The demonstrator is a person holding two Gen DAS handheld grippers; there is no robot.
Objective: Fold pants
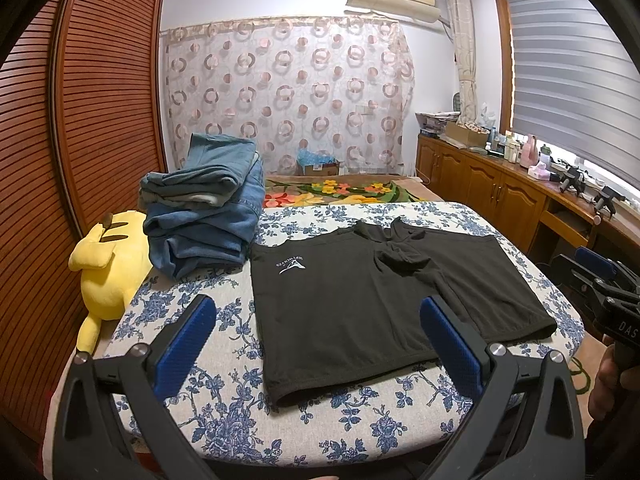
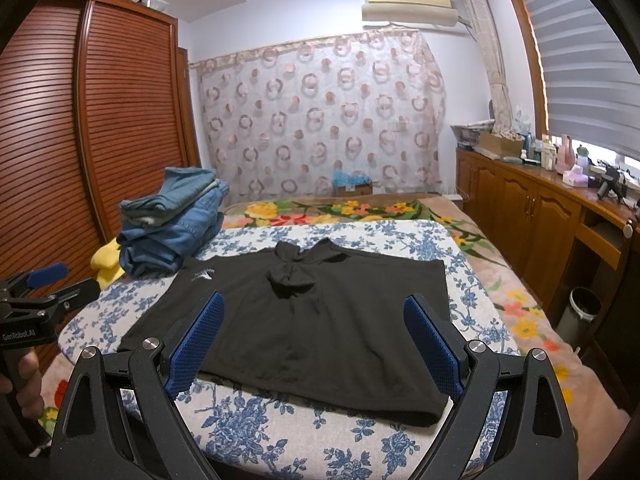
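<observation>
Item: black shorts, laid flat on blue-floral cushion atop bed. Waistband toward far end, drawstring knot bunched near centre top; leg hems toward cameras. White logo on one leg, printed upside down from this side. Fabric mostly smooth; slight ridge along centre seam.

Tool, left: left gripper, fingers spread wide, nothing between the blue pads. Held above near-left hem, apparently not touching cloth. Also visible at left edge of right wrist view, handle in a hand.

Tool, right: right gripper, fingers likewise spread wide, empty. Poised over near edge of shorts, right of centre. Visible at right edge of left wrist view as well.

Surroundings: stack of folded jeans at far-left corner of cushion, just beside shorts' waistband corner. Yellow plush toy off the left side. Neither in the way.

Step in hand, as judged: first grasp not yet made; fold not begun. Likely opening move a lengthwise fold, one leg over the other.

Handling notes: pinch both layers at one outer side, one gripper near hem, the other near waistband. Lift low, carry across evenly, match side seams and hems before release. Tuck drawstring knot flat first, or a lump under the fold likely. Thin knit prone to slipping and dragging the lower layer; firm, deep bite advised.
</observation>
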